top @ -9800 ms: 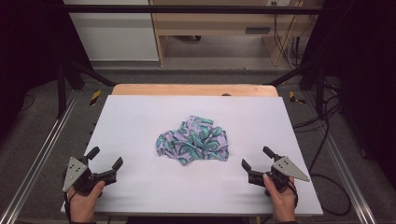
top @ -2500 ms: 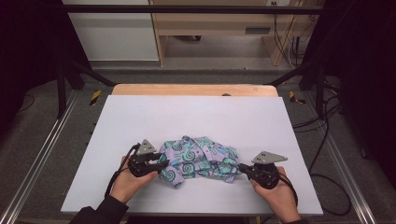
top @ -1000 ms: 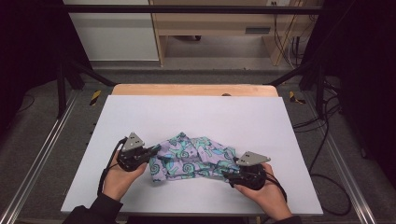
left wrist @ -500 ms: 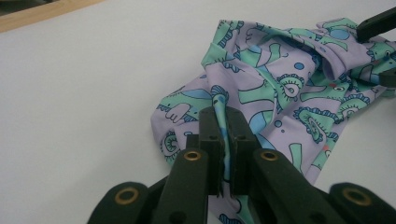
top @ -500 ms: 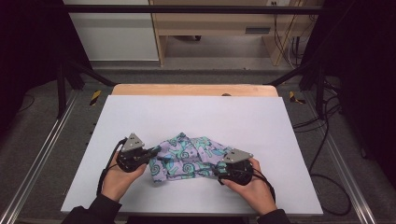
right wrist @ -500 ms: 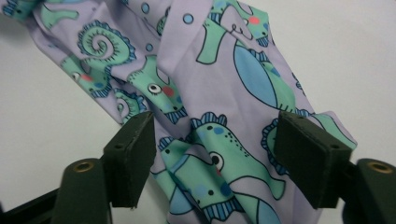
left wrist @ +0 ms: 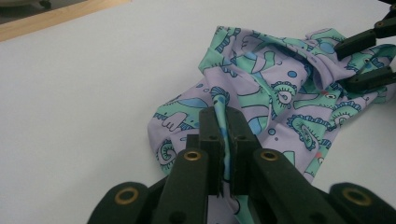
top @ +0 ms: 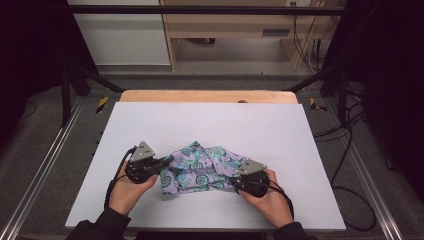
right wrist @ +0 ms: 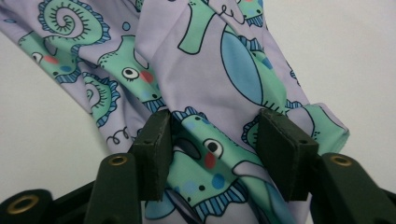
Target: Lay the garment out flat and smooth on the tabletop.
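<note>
Cloth (top: 202, 169) lies at the table's (top: 300, 135) 6 o'clock edge. Left gripper (left wrist: 223, 135) is clamped on the cloth's 9 o'clock corner. Right gripper (right wrist: 212, 140), moved inward from a second ago, has just been closing; its jaws straddle the 3 o'clock edge, not yet pinching. Spreading can follow.

The garment (top: 200, 167) is a small piece of thin, stretchy lilac fabric printed with mint-green cartoon creatures, spiral shells and blue dots with small red spots. It lies crumpled on the near middle of the white surface (top: 210, 120), spread left to right in soft folds, with a raised ridge across its top. Its left edge is gathered into a narrow upright pleat (left wrist: 223, 122); its right end bunches into overlapping folds (right wrist: 219, 154), 1 corner trailing flat on the surface.
</note>
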Demonstrator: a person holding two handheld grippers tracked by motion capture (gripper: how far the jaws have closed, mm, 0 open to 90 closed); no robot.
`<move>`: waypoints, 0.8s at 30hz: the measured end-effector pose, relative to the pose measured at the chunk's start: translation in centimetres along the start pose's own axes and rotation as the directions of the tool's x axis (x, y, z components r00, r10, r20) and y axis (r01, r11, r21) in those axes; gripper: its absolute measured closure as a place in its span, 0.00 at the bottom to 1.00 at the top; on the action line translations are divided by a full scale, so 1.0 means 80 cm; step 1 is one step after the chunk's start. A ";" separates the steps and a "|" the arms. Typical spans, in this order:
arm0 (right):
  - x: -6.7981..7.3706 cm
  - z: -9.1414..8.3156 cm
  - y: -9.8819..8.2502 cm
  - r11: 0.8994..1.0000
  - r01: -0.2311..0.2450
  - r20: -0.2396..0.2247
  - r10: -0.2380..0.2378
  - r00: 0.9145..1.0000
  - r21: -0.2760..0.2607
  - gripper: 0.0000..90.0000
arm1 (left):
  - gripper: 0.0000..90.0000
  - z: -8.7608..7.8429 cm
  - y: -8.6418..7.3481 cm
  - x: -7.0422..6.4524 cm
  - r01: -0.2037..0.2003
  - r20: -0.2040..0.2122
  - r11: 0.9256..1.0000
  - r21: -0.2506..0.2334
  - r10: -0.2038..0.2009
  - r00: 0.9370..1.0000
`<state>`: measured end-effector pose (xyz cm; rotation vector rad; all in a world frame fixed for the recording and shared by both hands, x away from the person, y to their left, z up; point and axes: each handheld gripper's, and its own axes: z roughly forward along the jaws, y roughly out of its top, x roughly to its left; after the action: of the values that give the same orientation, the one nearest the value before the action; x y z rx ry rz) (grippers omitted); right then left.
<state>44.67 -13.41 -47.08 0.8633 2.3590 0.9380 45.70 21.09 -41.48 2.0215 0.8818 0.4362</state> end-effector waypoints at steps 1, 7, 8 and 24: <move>0.000 0.002 0.000 1.000 -0.002 0.003 0.002 1.000 0.003 0.54 | 0.97 0.000 0.000 0.000 0.000 0.001 1.000 -0.001 0.000 1.000; 0.001 0.009 0.005 1.000 0.001 0.024 -0.001 1.000 0.008 0.60 | 0.97 -0.002 0.000 -0.001 0.000 0.005 1.000 -0.005 0.000 1.000; 0.002 0.010 0.006 1.000 0.005 0.029 -0.005 1.000 0.008 0.64 | 0.97 -0.002 0.000 -0.001 0.000 0.005 1.000 -0.006 0.000 1.000; -0.012 0.001 0.012 0.998 -0.057 0.014 0.058 0.998 -0.035 0.76 | 0.97 -0.003 -0.004 0.002 0.001 0.005 1.000 -0.001 -0.001 1.000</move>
<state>45.76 -13.53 -46.25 0.9257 2.3095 0.9892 45.56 21.48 -41.59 2.0204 0.8797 0.4302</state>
